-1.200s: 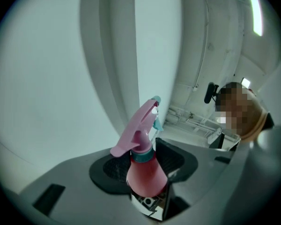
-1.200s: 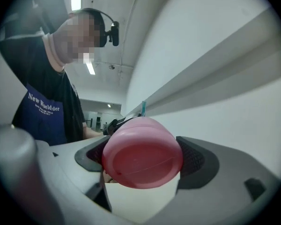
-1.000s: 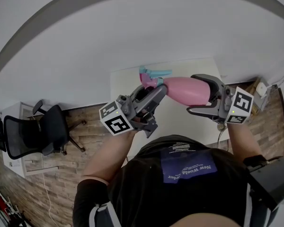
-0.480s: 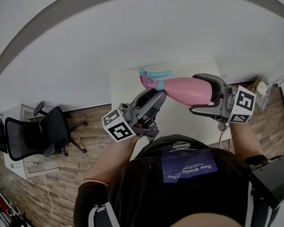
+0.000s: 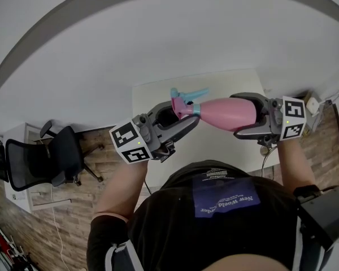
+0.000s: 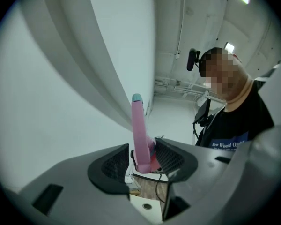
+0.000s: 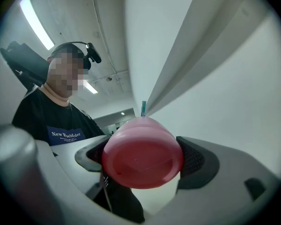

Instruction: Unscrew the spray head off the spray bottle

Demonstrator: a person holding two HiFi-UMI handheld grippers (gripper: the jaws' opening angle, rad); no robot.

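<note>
A person holds a glossy pink plastic spray bottle (image 5: 226, 113) level in the air above a white table (image 5: 214, 83), its teal-and-pink spray head (image 5: 183, 99) pointing to the person's left. The right gripper (image 5: 240, 115) is clamped across the bottle's wide lower body, and the round base fills the space between its pads. The left gripper (image 5: 183, 114), jaws about half closed, grips the spray head at its neck beside the teal collar. The bottle looks light, though the opaque shell hides whether it holds liquid. Its smooth, thin walls may flex and slip under a hard squeeze, so the firm hold belongs low on the body, as here. Turning force is best put on the stiff collar rather than the slender trigger or nozzle, which could snap. Both grippers hang above the tabletop with open air all round for rolling the wrists. A black office chair (image 5: 39, 160) stands well apart on the wood floor (image 5: 96, 151).
</note>
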